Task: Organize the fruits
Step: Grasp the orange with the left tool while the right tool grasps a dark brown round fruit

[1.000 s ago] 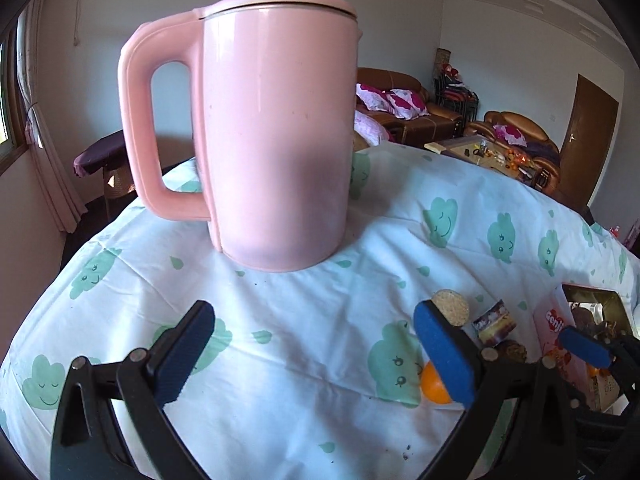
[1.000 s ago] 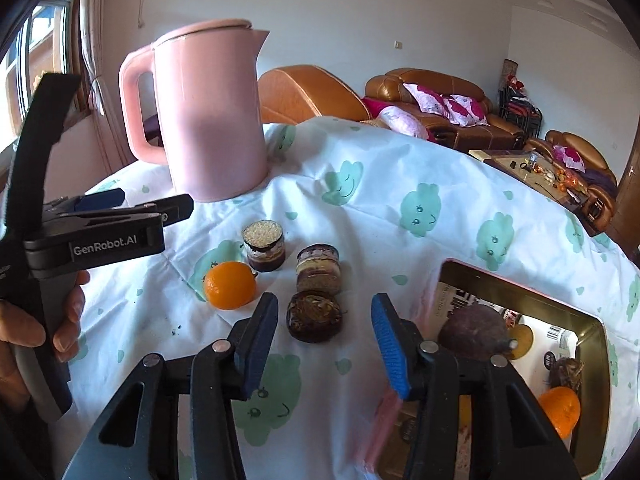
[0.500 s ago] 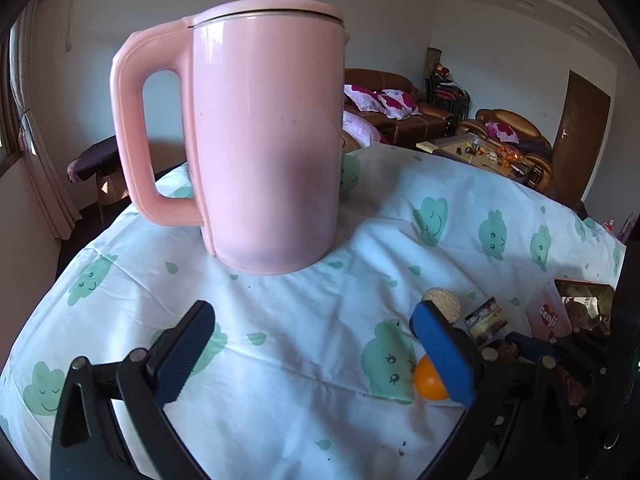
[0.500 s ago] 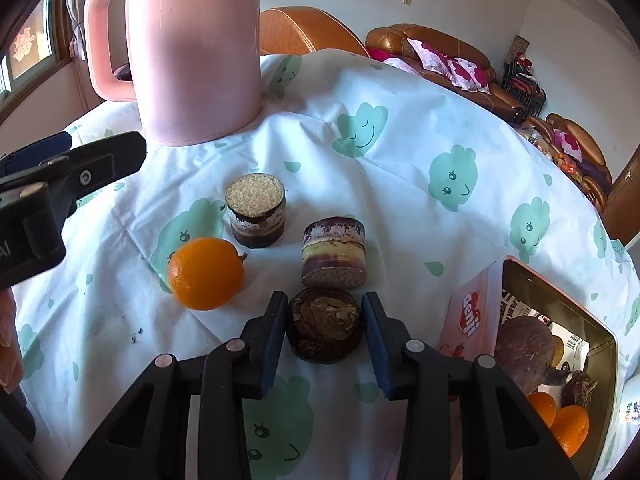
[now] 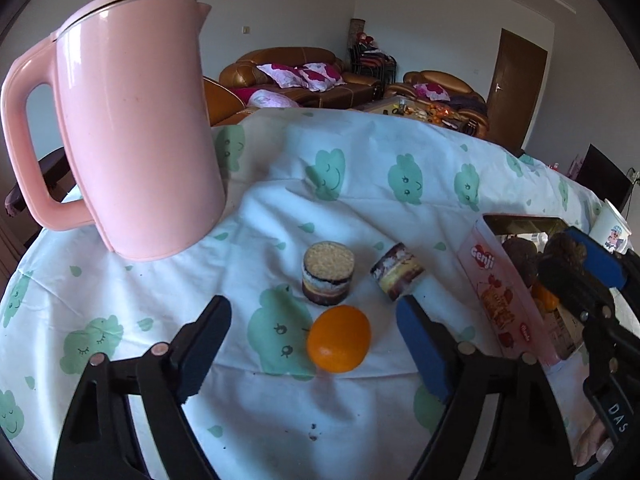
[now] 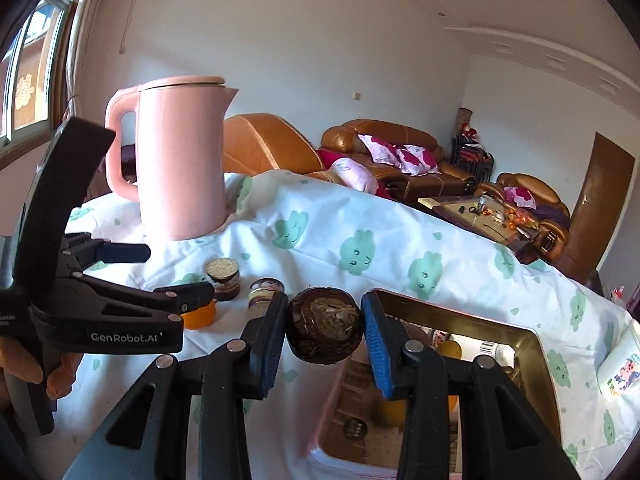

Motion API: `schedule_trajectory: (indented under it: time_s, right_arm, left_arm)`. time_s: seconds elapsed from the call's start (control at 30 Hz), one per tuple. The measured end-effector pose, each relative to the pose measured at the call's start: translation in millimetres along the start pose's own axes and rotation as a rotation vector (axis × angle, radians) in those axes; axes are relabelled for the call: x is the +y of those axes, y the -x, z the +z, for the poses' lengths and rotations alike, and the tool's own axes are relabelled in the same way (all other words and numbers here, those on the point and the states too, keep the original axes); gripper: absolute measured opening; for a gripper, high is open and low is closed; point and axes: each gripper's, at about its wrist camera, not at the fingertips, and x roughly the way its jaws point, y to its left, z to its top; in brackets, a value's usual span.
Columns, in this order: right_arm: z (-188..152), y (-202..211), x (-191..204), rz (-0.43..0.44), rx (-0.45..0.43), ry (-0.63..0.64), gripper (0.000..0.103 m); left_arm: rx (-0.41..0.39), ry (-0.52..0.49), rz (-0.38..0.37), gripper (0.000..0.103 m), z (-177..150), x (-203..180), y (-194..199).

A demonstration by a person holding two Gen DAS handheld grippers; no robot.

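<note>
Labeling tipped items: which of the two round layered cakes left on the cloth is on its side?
The right-hand layered cake, tipped with its stripes facing sideways; the crumb-topped cake beside it stands upright, behind the orange.

A tall pink plastic kettle [image 5: 136,120] with a looped handle stands upright on the surface, ahead and to the left of the left gripper [image 5: 314,354]. The surface wears a white cloth printed with green smiling clouds [image 5: 400,184]. Beyond it sit brown leather sofas with magenta-and-white cushions [image 6: 396,152] and a dark wooden door [image 6: 604,216]. A small white printed paper cup [image 6: 618,372] lies far right of the right gripper [image 6: 324,332].
</note>
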Motion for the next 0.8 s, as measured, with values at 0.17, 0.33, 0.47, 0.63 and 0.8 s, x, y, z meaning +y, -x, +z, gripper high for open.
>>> schedule_trajectory:
  time_s: [0.17,0.33,0.47,0.63,0.8]
  right_arm:
    - [-9.0,-5.9,-15.3,0.013,0.011,-0.07,0.04]
    - [-9.5,-2.7,-17.7,0.038,0.009,-0.087,0.04]
    - [-12.4,-5.7,-21.4,0.049,0.025,-0.103,0.04]
    - [-12.7,-1.4,-33.5,0.06,0.012,-0.153,0.04]
    - [-12.4,3.2,-43.1,0.047,-0.004,-0.174,0.04]
  left_arm:
    - [0.068,-0.041,0.029,0.056,-5.4,-13.6,-24.5]
    - [0.09,-0.019,-0.002,0.037,-6.0,-8.6,-29.1]
    - [0.061,0.033,0.004,0.037,-6.2,2.0,-22.8]
    - [-0.078,0.109,0.064,0.037,-6.5,13.4,2.9]
    - [-0.191,0.165,0.099,0.037,-7.2,12.4,23.2]
